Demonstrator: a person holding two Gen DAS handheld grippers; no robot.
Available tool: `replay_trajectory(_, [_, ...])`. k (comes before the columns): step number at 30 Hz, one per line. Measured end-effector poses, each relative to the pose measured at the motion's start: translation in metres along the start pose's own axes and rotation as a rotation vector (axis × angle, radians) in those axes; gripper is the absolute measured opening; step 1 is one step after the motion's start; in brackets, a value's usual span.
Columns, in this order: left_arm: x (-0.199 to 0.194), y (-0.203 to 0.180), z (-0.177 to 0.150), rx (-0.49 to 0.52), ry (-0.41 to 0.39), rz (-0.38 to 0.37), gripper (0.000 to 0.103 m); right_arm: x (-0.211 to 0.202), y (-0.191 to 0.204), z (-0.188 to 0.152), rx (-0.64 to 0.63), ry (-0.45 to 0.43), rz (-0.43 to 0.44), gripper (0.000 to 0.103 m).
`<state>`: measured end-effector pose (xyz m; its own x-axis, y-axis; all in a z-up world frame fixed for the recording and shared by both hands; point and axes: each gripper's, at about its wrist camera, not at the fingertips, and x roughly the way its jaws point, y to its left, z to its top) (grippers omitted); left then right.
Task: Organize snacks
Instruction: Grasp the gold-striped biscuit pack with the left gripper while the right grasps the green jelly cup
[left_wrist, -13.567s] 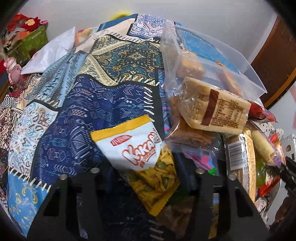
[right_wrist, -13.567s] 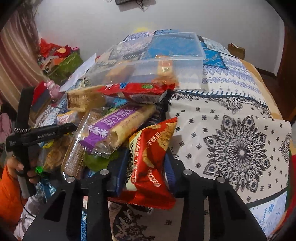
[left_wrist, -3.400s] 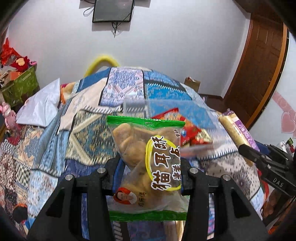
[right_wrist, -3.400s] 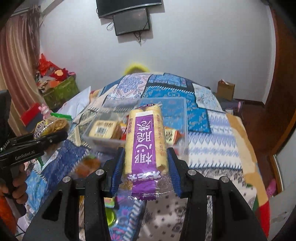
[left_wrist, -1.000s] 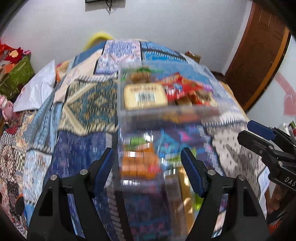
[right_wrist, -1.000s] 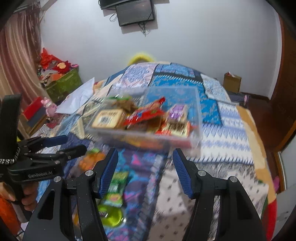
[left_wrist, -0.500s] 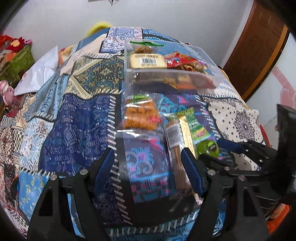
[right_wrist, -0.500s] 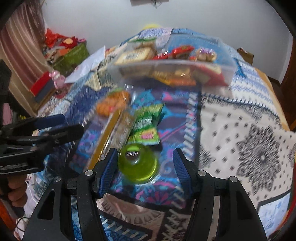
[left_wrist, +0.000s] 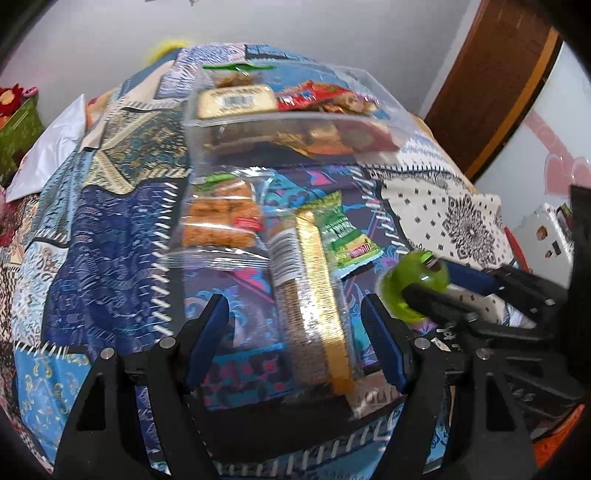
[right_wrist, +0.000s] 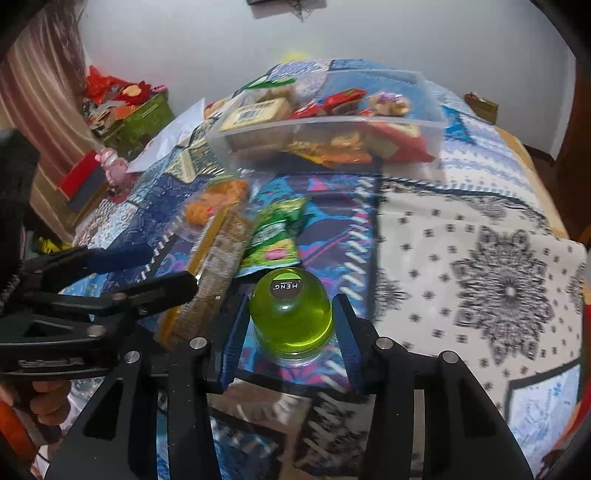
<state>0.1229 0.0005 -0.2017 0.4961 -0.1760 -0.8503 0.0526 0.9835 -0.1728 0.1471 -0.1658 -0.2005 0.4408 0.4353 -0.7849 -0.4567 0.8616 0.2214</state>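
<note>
A clear plastic bin (left_wrist: 280, 122) holding several snack packs sits on the patterned bed; it also shows in the right wrist view (right_wrist: 424, 125). My left gripper (left_wrist: 295, 332) is open, its fingers either side of a long gold-edged cracker pack (left_wrist: 310, 295). My right gripper (right_wrist: 291, 325) is around a green jelly cup (right_wrist: 290, 310), fingers close to its sides; the cup (left_wrist: 413, 284) also shows in the left view. An orange snack pack (left_wrist: 221, 218) and a green pack (left_wrist: 343, 232) lie between the grippers and the bin.
The patterned quilt (right_wrist: 498, 288) covers the bed. A white sheet (left_wrist: 51, 147) lies at the left. A green box and red clutter (right_wrist: 140, 107) stand by the wall. A wooden door (left_wrist: 491, 81) is at the right.
Both grippers have dropped closer to the loose snacks. The left one now straddles the cracker pack and the right one has narrowed around the jelly cup.
</note>
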Motion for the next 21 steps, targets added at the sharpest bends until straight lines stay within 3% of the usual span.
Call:
replay_trajectory(2, [0.008, -0.005, 0.000, 0.011, 0.011, -0.001, 0.072, -0.004, -0.006, 0.000, 0.011, -0.009, -0.009, 0.043])
replay_trajectory(6, [0.022, -0.013, -0.002, 0.012, 0.022, 0.009, 0.048, -0.012, -0.016, 0.001, 0.032, -0.027, -0.018, 0.043])
replay_trajectory(8, [0.023, -0.012, -0.004, 0.007, 0.014, 0.015, 0.043, -0.015, -0.019, 0.002, 0.039, -0.035, -0.018, 0.043])
replay_trajectory(21, [-0.010, -0.004, 0.001, -0.020, -0.074, -0.002, 0.039, -0.032, -0.025, 0.022, 0.062, -0.108, -0.002, 0.041])
